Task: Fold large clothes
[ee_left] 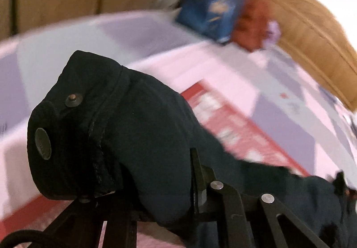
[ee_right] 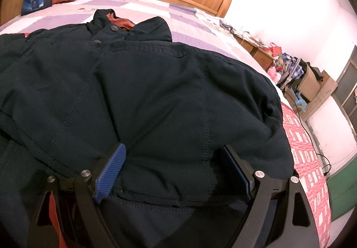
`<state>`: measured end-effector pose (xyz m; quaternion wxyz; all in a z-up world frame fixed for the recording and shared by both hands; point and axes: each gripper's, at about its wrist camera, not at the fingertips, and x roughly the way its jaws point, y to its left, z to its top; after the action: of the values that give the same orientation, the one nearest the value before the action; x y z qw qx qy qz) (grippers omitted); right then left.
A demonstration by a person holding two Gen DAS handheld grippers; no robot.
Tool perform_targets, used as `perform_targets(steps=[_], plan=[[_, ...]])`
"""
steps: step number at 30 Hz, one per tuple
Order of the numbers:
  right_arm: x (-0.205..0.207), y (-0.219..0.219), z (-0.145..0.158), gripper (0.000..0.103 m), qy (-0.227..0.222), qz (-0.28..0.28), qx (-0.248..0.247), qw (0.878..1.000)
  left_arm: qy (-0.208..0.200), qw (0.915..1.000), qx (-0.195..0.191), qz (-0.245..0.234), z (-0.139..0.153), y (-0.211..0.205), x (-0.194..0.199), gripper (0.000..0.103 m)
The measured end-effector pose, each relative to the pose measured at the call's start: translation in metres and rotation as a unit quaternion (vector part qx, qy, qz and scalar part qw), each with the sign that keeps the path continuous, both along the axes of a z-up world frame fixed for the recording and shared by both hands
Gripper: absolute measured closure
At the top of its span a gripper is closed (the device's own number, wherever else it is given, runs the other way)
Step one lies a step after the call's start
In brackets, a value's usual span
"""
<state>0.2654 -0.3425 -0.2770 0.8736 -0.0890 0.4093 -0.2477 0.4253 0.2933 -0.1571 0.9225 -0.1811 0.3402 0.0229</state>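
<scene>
Left gripper [ee_left: 156, 207] was clamped on a jacket [ee_left: 125, 127] cuff, fingertips buried in fabric, bed [ee_left: 67, 47] behind all blurry. Right gripper [ee_right: 176, 172] sat wide open, jacket [ee_right: 156, 91] bunched between its pads [ee_right: 111, 172], far pad mostly hidden.

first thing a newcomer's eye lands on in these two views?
The dark jacket spread over the quilted bed fills most of the right wrist view, with the right tongs wide apart around a bunched fold of it. In the left wrist view the left tongs are clamped on a cuff with snap buttons, the background smeared by motion blur.
</scene>
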Motion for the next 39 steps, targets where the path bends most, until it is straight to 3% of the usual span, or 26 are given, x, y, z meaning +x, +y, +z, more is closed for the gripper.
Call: perform_targets(steps=[4, 7, 11, 17, 21, 23, 25, 30, 35, 37, 38, 39], plan=[[0.001, 0.000, 0.000, 0.014, 0.001, -0.001, 0.001, 1.000, -0.050, 0.9930, 0.045, -0.098, 0.060, -0.078, -0.004, 0.089], [0.002, 0.000, 0.001, 0.014, 0.007, 0.000, 0.003, 1.000, -0.074, 0.9808, 0.060, -0.170, 0.089, -0.148, -0.011, 0.089], [0.004, -0.002, 0.015, 0.015, 0.024, 0.007, 0.011, 1.000, -0.091, 0.9594, 0.067, -0.258, 0.105, -0.246, -0.028, 0.089], [-0.031, -0.015, 0.052, 0.015, -0.018, 0.035, 0.034, 0.999, -0.076, 0.9179, 0.087, -0.380, 0.076, -0.401, -0.075, 0.089], [-0.066, -0.039, 0.062, 0.015, -0.025, 0.030, 0.060, 0.997, -0.034, 0.8894, 0.122, -0.439, 0.025, -0.489, -0.112, 0.089], [-0.080, -0.047, 0.063, 0.015, -0.020, 0.028, 0.061, 0.998, -0.009, 0.8802, 0.137, -0.454, -0.002, -0.515, -0.127, 0.089], [-0.099, -0.058, 0.062, 0.015, -0.014, 0.027, 0.053, 0.998, -0.006, 0.8739, 0.165, -0.457, -0.021, -0.538, -0.148, 0.089], [-0.131, -0.078, 0.061, 0.015, -0.013, 0.024, 0.052, 0.998, -0.013, 0.8740, 0.179, -0.452, -0.025, -0.565, -0.177, 0.081], [-0.150, -0.099, 0.061, 0.015, -0.017, 0.004, 0.073, 0.997, -0.023, 0.8793, 0.155, -0.450, -0.013, -0.564, -0.183, 0.071], [-0.154, -0.107, 0.064, 0.015, -0.023, -0.009, 0.085, 0.996, -0.027, 0.8739, 0.153, -0.461, -0.013, -0.568, -0.182, 0.065], [-0.156, -0.110, 0.066, 0.015, -0.027, -0.014, 0.089, 0.996, -0.036, 0.8686, 0.154, -0.470, -0.012, -0.566, -0.187, 0.053], [-0.157, -0.112, 0.068, 0.015, -0.030, -0.017, 0.094, 0.995, -0.048, 0.8623, 0.162, -0.477, -0.012, -0.568, -0.192, 0.035]])
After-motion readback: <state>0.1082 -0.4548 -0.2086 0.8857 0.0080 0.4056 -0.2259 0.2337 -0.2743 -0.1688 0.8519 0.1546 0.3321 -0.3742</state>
